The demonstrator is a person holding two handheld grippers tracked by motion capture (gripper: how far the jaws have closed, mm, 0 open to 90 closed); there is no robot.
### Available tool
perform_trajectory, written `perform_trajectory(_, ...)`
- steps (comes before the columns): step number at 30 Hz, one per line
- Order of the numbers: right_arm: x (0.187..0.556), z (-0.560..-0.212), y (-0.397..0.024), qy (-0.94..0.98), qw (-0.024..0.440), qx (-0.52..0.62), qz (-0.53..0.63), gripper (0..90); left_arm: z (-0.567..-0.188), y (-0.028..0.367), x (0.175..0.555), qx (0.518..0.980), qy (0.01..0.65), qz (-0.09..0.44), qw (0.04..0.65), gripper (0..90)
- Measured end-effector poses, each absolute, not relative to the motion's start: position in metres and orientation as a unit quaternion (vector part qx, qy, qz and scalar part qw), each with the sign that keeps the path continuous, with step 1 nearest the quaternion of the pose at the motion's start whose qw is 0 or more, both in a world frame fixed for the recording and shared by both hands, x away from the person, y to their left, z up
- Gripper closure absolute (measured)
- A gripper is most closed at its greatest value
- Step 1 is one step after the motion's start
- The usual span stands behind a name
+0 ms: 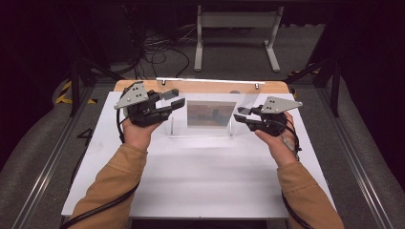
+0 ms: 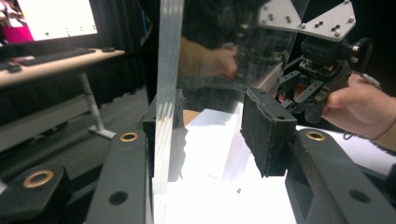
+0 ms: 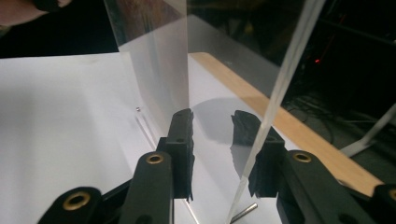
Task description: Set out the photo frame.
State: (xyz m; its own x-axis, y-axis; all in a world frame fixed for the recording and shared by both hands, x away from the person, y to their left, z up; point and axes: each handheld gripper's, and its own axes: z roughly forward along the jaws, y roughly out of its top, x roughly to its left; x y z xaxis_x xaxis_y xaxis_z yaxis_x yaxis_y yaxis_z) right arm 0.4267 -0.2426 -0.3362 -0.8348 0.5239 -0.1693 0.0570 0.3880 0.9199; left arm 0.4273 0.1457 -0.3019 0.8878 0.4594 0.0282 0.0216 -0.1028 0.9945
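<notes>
Hands held a clear stand (image 1: 205,117) — left hand-held gripper (image 1: 168,102) and right hand-held gripper (image 1: 242,114) each around one side panel, unclear if pinching — lifting barely begun above the table (image 1: 200,176).

No legible text – labels, numbers, signs unreadable.

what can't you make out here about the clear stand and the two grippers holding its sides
- Picture in the clear acrylic stand: high view, too small and blurred to read.
- Left gripper contact: in the left gripper view one pad stands off the panel edge; glare hides the near pad's contact.
- Right gripper: right gripper view, reflections in the clear panels blur whether the pads press.
- Stand's base: high view, washed out against the white table.
</notes>
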Motion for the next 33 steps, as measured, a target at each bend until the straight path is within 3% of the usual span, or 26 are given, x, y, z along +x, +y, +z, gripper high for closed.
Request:
perform_trajectory(9, 0.409, -0.322, -0.251, 0.813, 0.146, 0.200, 0.526, 71.3, -0.304, 0.151, 0.429, 0.716, 0.206, 0.101, 0.659, 57.9)
perform_trajectory(33, 0.438, -0.330, -0.256, 0.799, 0.119, 0.233, 0.541, 67.4, -0.303, 0.143, 0.453, 0.709, 0.247, 0.094, 0.654, 59.0)
